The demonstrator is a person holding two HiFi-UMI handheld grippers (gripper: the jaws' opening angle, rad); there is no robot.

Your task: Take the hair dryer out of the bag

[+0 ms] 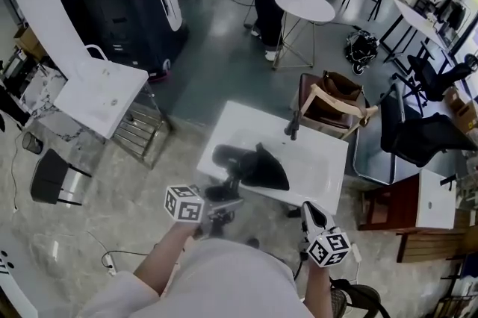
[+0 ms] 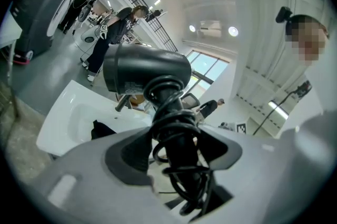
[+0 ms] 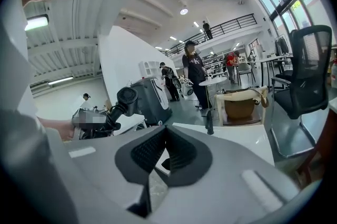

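The hair dryer (image 2: 146,70) is out of the bag, held in the air over the near edge of the white basin (image 1: 321,160). Its barrel lies roughly level and its handle, wound with black cord, points down. The left gripper (image 2: 176,149) grips that handle. Its jaws stand wide and one dark pad presses on either side of the cord-wrapped handle. The bag (image 1: 269,171), black and slumped, lies on the basin top, clear of the dryer. In the left gripper view it shows as a dark shape (image 2: 100,128) resting on the basin. The right gripper (image 3: 166,152) hangs just off the basin's near corner, with its jaws pressed together and nothing between them. A dark faucet (image 1: 293,126) stands at the basin's far edge.
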